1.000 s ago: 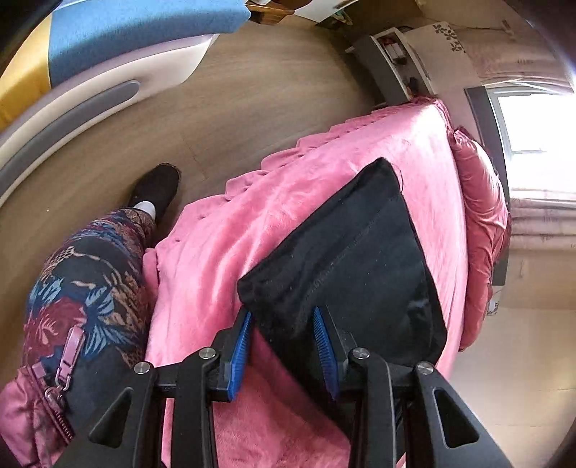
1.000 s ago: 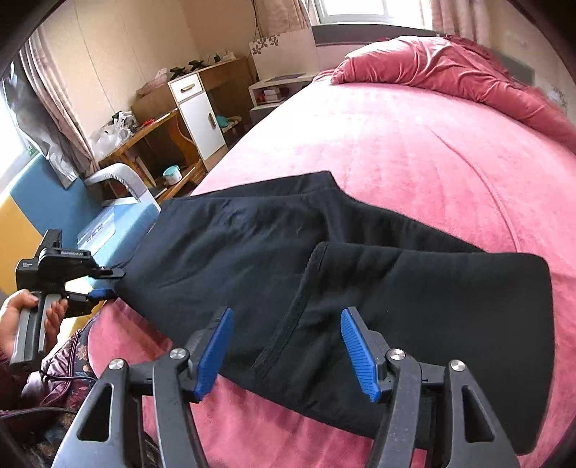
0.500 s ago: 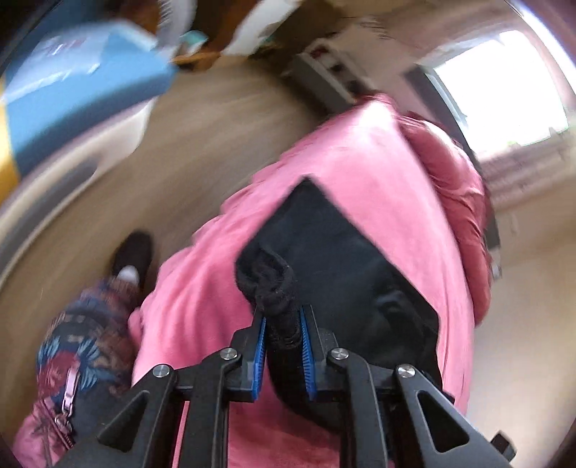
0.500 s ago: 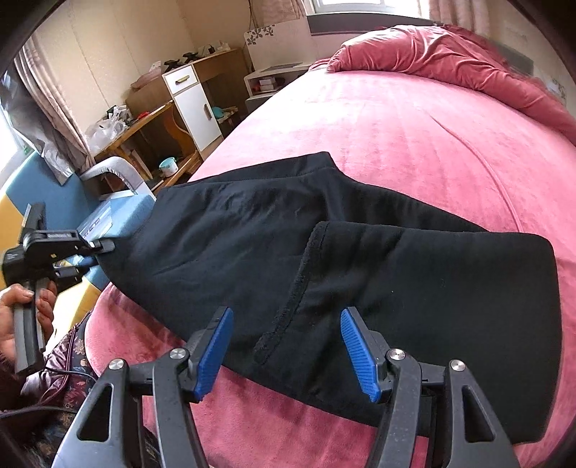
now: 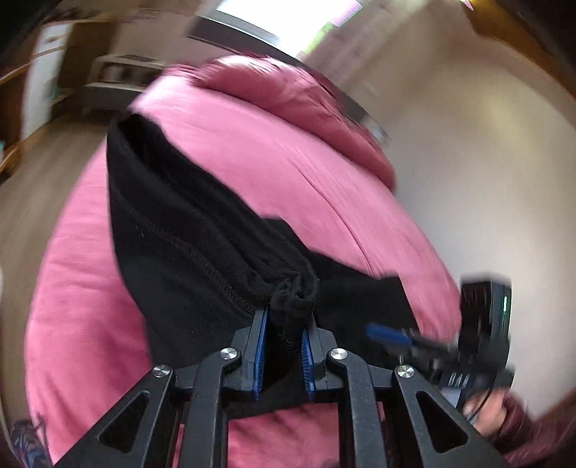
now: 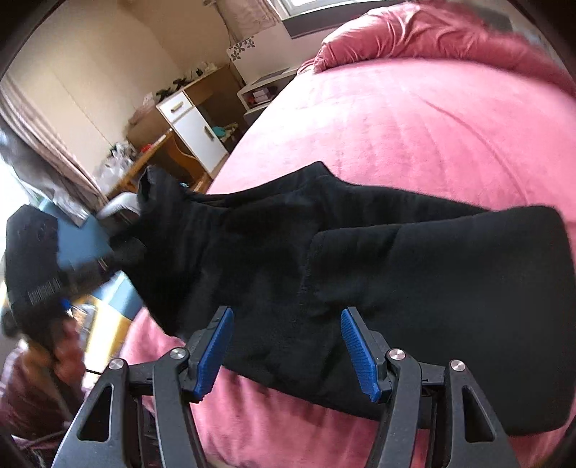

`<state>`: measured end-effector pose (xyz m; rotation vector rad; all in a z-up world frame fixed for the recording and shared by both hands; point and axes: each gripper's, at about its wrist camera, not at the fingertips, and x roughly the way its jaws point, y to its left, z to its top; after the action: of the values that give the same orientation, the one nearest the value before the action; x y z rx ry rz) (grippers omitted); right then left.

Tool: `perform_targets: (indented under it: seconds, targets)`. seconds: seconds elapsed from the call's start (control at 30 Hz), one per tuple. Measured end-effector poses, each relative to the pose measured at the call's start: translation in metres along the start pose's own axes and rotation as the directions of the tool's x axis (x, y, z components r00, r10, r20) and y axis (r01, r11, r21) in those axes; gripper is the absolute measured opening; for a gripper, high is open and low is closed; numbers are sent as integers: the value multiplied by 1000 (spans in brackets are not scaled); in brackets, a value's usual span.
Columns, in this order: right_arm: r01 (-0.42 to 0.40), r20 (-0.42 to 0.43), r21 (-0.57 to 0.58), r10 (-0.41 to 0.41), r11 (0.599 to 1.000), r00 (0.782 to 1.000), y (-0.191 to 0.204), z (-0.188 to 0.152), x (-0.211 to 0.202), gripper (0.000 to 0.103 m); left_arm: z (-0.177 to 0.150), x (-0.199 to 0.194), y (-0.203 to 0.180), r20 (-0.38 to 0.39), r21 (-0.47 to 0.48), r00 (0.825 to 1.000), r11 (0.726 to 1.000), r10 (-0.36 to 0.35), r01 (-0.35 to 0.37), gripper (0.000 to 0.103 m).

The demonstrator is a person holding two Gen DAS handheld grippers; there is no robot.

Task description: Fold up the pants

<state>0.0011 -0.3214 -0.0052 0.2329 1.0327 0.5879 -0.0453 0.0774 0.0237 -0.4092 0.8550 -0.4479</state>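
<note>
My left gripper [image 5: 284, 340] is clamped tight now on a bunched end of the black knit pants [image 5: 187, 230]; a second ago its jaws stood apart around that flat edge, and they have just closed on it. That end is up off the pink plush bedspread [image 5: 273, 151], where before it lay flat, and the cloth trails away from my blue pads [image 5: 260, 352] towards the far side of the bed. My right gripper [image 6: 288, 345] has not budged: its jaws gape over the folded half of the pants, gripping nothing, with the fabric lying under and between them. Beyond, the rumpled pink quilt [image 6: 432, 32] is heaped at the head of the bed.
</note>
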Motion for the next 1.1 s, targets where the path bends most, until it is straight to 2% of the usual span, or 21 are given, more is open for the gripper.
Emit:
perform_targets:
  seconds: [0.1,0.2,0.23,0.27,0.33,0.37,0.4,0.53,0.6,0.63,0.7,0.77,0.8,0.83,0.87,0.93,1.0,1.03,1.1]
  targets:
    - [-74,-4,43,75,996,997,-4,3,0,63,-9,17,-15,-59,69,998,998,-9,13,16]
    - [-184,-10,101,186,978,983,-8,10,4,65,-17,25,-24,-94,109,995,994,-18,28,16]
    - [-213,-10,115,216,970,976,-9,13,5,68,-19,24,-22,-98,111,995,993,-21,31,16]
    - [-254,-13,135,258,958,966,-10,17,9,79,-20,25,-21,-101,105,995,994,-24,35,16]
    - [-301,-7,156,306,941,952,-8,23,13,85,-18,25,-20,-99,102,995,994,-25,35,16]
    - [-321,-13,157,327,934,945,-6,27,17,85,-17,24,-20,-97,102,995,994,-25,35,16]
    - [-334,-24,152,341,930,940,-2,31,22,85,-14,25,-21,-96,102,995,994,-25,35,16]
    - [-314,-83,81,320,946,944,20,51,49,85,-15,26,-25,-91,119,996,992,-20,31,16]
    - [-320,-115,52,324,946,939,28,61,62,85,-16,25,-27,-89,129,996,991,-16,27,16]
    - [-320,-141,35,322,947,936,34,65,70,81,-17,25,-29,-88,135,996,990,-15,27,16]
    - [-321,-189,3,315,947,930,43,72,86,69,-19,23,-33,-83,148,997,989,-10,22,16]
    - [-322,-253,-20,307,946,917,50,74,105,47,-19,22,-36,-81,156,997,988,-5,18,16]
    - [-315,-287,-50,288,948,914,56,73,113,39,-20,20,-35,-78,162,997,987,3,10,17]
    - [-298,-299,-78,263,952,917,60,72,117,22,-19,18,-34,-84,165,996,986,12,2,17]
    - [-283,-298,-97,243,954,923,63,73,118,16,-18,15,-32,-92,159,996,987,2,13,18]
    - [-301,-281,-99,263,949,923,67,77,113,15,-15,1,-22,-95,115,992,989,-80,90,21]
    - [-303,-250,-106,269,947,930,70,83,102,14,-10,-19,-6,-60,58,986,986,-154,157,31]
    - [-313,-232,-101,284,944,930,70,86,95,14,-8,-27,2,-38,29,986,986,-164,165,31]
    - [-325,-196,-103,301,940,933,73,91,78,14,-4,-40,24,12,-45,992,991,-128,128,31]
